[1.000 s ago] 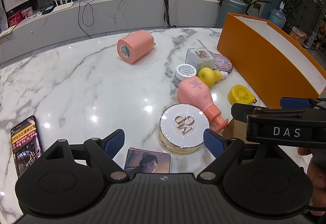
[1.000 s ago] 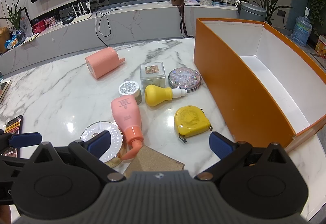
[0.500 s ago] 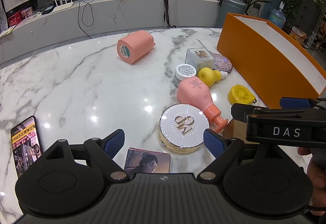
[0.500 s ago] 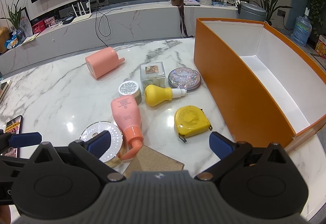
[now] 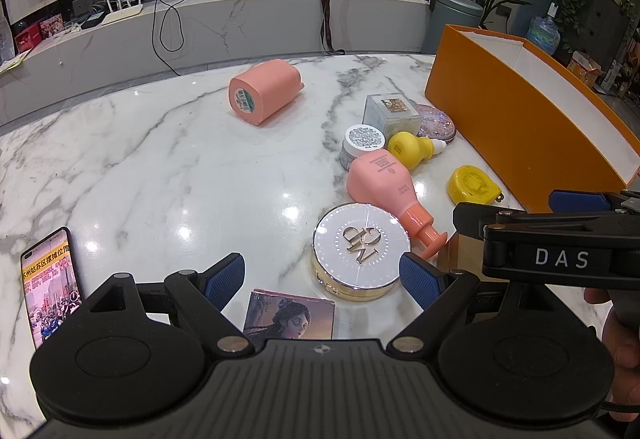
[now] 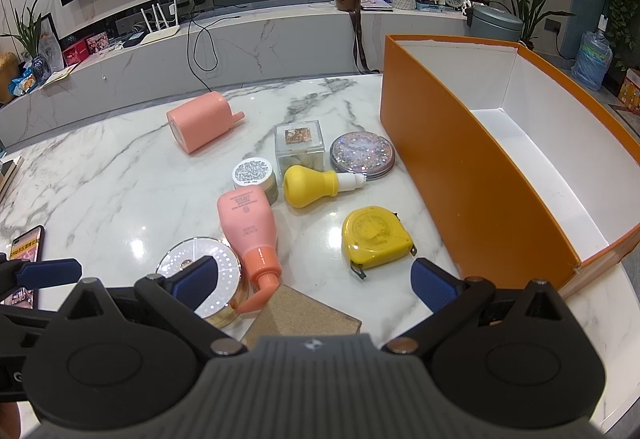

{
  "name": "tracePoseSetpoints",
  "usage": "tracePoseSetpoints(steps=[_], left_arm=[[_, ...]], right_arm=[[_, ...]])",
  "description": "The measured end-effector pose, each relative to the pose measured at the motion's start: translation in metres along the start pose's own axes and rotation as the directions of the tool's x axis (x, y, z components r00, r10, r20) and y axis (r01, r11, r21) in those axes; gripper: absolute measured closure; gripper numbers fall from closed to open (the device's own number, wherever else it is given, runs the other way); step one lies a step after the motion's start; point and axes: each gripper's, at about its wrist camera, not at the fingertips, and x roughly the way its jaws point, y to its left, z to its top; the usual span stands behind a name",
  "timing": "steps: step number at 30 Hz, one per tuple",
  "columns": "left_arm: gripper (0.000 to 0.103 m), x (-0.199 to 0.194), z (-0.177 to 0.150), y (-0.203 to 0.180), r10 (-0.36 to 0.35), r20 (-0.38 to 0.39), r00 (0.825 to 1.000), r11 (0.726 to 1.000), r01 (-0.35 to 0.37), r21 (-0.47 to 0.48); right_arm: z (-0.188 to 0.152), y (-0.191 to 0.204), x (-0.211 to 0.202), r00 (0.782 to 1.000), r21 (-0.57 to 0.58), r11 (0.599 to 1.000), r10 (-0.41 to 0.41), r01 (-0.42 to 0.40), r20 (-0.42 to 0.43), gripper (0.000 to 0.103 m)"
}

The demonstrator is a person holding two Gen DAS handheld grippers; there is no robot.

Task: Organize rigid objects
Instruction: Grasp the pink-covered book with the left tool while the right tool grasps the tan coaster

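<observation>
Scattered rigid items lie on the marble table (image 6: 120, 175), all outside the orange box (image 6: 460, 175), whose white inside shows nothing in it. Nearest the right gripper (image 6: 308, 279) is the yellow tape measure (image 6: 376, 237), flat on the marble just ahead of its right finger and close to the box's near wall; the short carry to the box makes it a likely first pick, and the right hand is clearly the nearer one. A tan flat piece (image 6: 308, 315), perhaps a card or small box, lies directly between that gripper's fingers, partly hidden under its body, so what it is cannot be told.

The pink pump bottle (image 6: 248, 223) lies on its side, long axis running toward the right gripper, nozzle nearest it and touching or overlapping the tan piece. Beside it sits the round white compact (image 5: 362, 247), just ahead of the left gripper (image 5: 322, 279); a picture-printed box (image 5: 290, 315) lies between the left fingers, its near edge cut off.

Both grippers are spread wide and hold nothing.

Farther off: a yellow bulb-shaped bottle (image 6: 310, 185), silver-lidded jar (image 6: 254, 175), clear cube (image 6: 298, 145), glitter compact (image 6: 362, 155), and a pink cylinder (image 6: 202, 125) on its side. A phone (image 5: 50, 283) lies at the left edge.
</observation>
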Motion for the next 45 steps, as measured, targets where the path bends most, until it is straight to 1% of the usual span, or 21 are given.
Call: tracePoseSetpoints(steps=[7,11,14,17,19,22,25,32,35,36,38,43,44,45], left_arm=[[0.001,0.0,0.0,0.001,0.0,-0.002,1.0,1.0,0.0,-0.002],[0.001,-0.004,-0.003,0.002,-0.014,0.004,1.0,1.0,0.014,0.002],[0.001,-0.004,-0.009,0.006,-0.017,-0.008,1.0,1.0,0.017,0.007],[0.001,-0.001,-0.016,0.01,-0.023,-0.024,0.999,1.0,0.023,0.009],[0.001,0.001,-0.022,0.011,-0.02,-0.035,0.999,0.999,0.021,0.024],[0.001,0.002,-0.03,0.014,-0.005,-0.043,0.999,0.999,0.007,0.038],[0.001,0.005,-0.036,0.017,-0.01,-0.055,0.998,0.999,0.012,0.038],[0.001,0.012,-0.042,0.017,-0.009,-0.065,0.998,0.999,0.013,0.053],[0.001,0.017,-0.044,0.015,-0.012,-0.07,0.997,0.998,0.016,0.064],[0.004,0.019,-0.044,0.014,-0.009,-0.072,0.997,0.998,0.014,0.067],[0.005,0.023,-0.046,0.014,-0.007,-0.078,0.997,0.997,0.013,0.074],[0.008,0.031,-0.048,0.014,-0.013,-0.092,0.996,0.997,0.02,0.077],[0.008,0.031,-0.049,0.014,-0.009,-0.084,0.996,0.996,0.016,0.084],[0.009,0.031,-0.049,0.013,-0.005,-0.078,0.997,0.996,0.013,0.092]], right_arm=[[0.0,0.0,0.0,1.0,-0.002,1.0,0.0,0.0,0.0,0.002],[0.003,-0.004,-0.001,1.0,-0.039,0.999,0.004,-0.004,0.012,0.002],[0.003,-0.012,-0.001,1.0,-0.041,0.999,0.006,-0.005,0.025,0.002],[0.0,-0.018,0.0,0.999,-0.049,0.998,0.029,-0.027,0.03,0.002],[-0.006,-0.019,0.001,0.998,-0.079,0.996,0.048,-0.044,0.039,0.002],[-0.013,-0.016,0.003,0.996,-0.153,0.985,0.084,-0.077,0.035,0.002],[-0.019,-0.013,0.005,0.995,-0.197,0.976,0.096,-0.091,0.017,0.002],[-0.023,-0.009,0.013,0.991,-0.186,0.974,0.123,-0.131,-0.054,0.002],[-0.029,-0.004,0.017,0.99,-0.195,0.972,0.114,-0.128,-0.079,0.002],[-0.031,-0.002,0.018,0.99,-0.2,0.972,0.109,-0.124,-0.084,0.002],[-0.036,0.0,0.022,0.991,-0.202,0.972,0.099,-0.117,-0.094,0.003],[-0.039,-0.002,0.03,0.988,-0.17,0.98,0.081,-0.102,-0.13,0.003],[-0.039,-0.003,0.032,0.988,-0.163,0.981,0.081,-0.102,-0.133,0.004],[-0.039,-0.004,0.032,0.987,-0.157,0.982,0.082,-0.103,-0.135,0.009]])
